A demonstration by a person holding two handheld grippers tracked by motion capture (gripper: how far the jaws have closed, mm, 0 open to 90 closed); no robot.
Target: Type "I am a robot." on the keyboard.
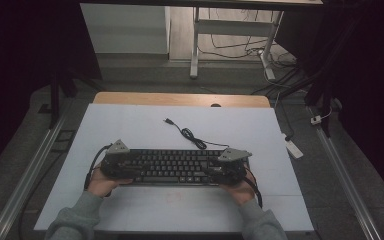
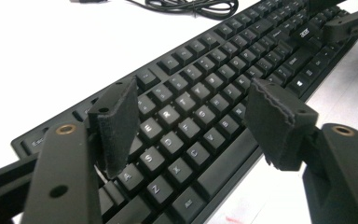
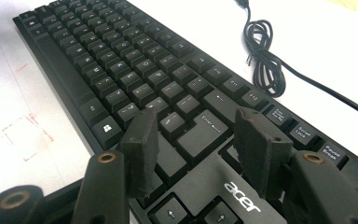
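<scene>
Hovering over the keyboard [image 1: 175, 167], both grippers' fingers [image 2: 116, 123] stand apart.

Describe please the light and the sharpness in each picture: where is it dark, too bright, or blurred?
High view: dim, surroundings nearly black, the white board greyish, the keyboard small and soft. Left gripper view: board blown out to white, near pads slightly blurred, key letters readable. Right gripper view: bright board too, keys and the acer logo sharp, the cable clear.
</scene>
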